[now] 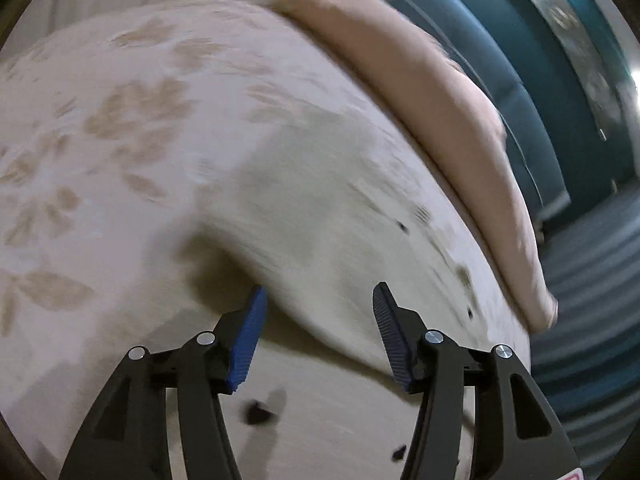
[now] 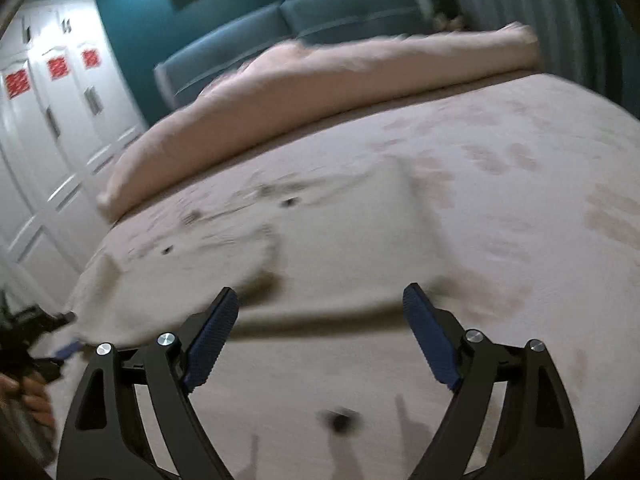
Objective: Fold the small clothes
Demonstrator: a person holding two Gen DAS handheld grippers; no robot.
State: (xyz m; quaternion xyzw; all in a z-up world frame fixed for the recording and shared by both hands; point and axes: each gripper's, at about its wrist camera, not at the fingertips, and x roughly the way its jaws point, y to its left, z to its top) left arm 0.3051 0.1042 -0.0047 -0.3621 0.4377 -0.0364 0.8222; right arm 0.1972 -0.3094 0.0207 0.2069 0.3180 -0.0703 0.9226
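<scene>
Left wrist view: your left gripper (image 1: 318,300), black-armed with blue ribbed pads, stands released, its jaws apart and nothing pressed between them. Just beyond its tips lies the small pale cream garment with scattered dark specks (image 1: 320,208), spread on the beige bedspread with tan leaf print (image 1: 120,120); a raised fold of the garment sits right at the left pad, casting a dark shadow. A long pink rolled blanket (image 1: 440,120) runs along the far edge of the bed, with the teal padded headboard (image 1: 500,92) behind it. The picture is blurred.

Right wrist view: your right gripper (image 2: 320,304) is also released, jaws wide, empty. The garment (image 2: 340,240) lies directly ahead of it, its near edge lifted in a fold between the two pads but not touching them. Your left gripper (image 2: 60,344) shows at the lower left border, at the garment's corner, with a hand (image 2: 24,396) behind it. White panelled wardrobe doors (image 2: 52,140) stand at left
</scene>
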